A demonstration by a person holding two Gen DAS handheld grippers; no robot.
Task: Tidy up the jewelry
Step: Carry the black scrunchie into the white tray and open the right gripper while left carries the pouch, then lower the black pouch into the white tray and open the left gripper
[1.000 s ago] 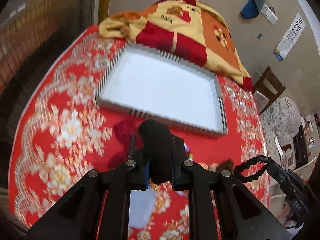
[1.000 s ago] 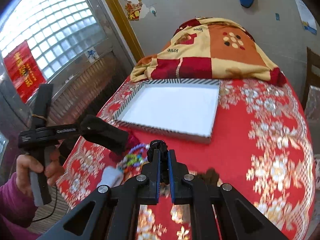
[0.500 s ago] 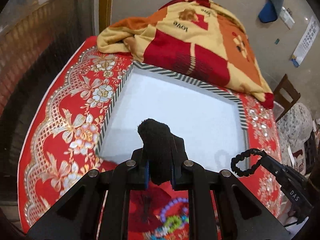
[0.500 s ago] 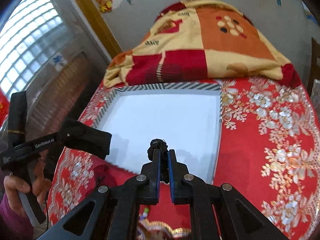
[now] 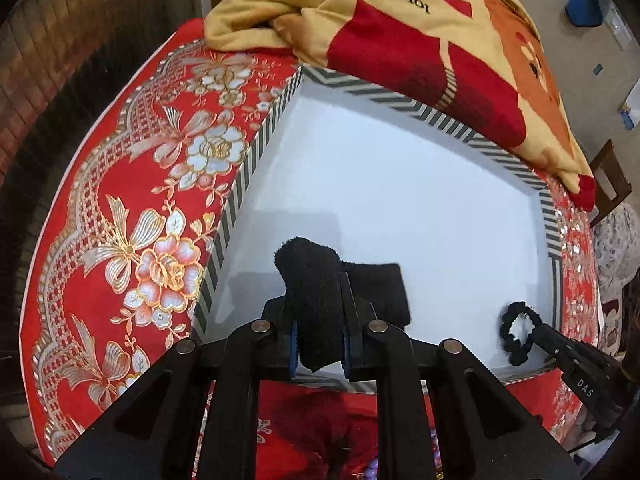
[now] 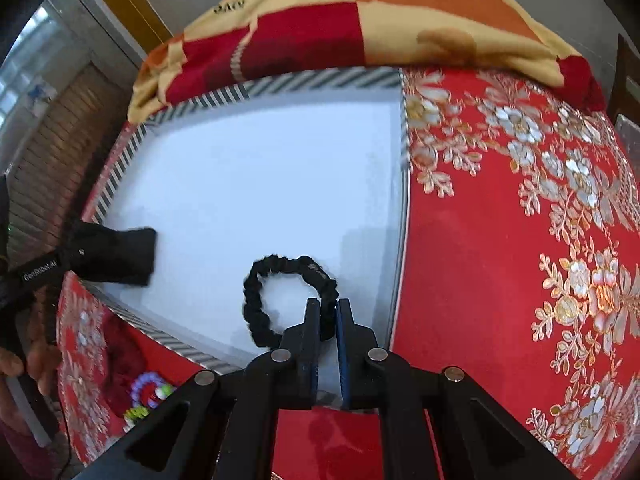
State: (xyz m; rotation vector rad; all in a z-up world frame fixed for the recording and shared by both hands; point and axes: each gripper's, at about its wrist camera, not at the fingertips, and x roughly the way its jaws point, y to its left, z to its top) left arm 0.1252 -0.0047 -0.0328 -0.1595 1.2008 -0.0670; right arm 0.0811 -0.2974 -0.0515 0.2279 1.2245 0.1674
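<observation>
A shallow white tray with a striped rim (image 5: pixel 248 160) (image 6: pixel 280 82) lies on the red floral tablecloth. My left gripper (image 5: pixel 318 292) is shut on a black cloth band (image 5: pixel 312 272) and holds it over the tray's near left corner; the band also shows in the right wrist view (image 6: pixel 120 256). My right gripper (image 6: pixel 328 308) is shut on a black braided hair tie (image 6: pixel 256 300), whose loop rests over the tray's near right part; it also shows in the left wrist view (image 5: pixel 510 340).
A red and yellow blanket (image 5: pixel 420 28) (image 6: pixel 360 20) is heaped against the tray's far edge. Coloured bead bracelets (image 6: pixel 148 394) and a dark red item (image 6: pixel 120 364) lie on the cloth in front of the tray. A chair (image 5: pixel 608 184) stands beyond the table.
Both grippers have moved forward and down over the tray with their items. The hair tie's loop now hangs open over the tray floor.
</observation>
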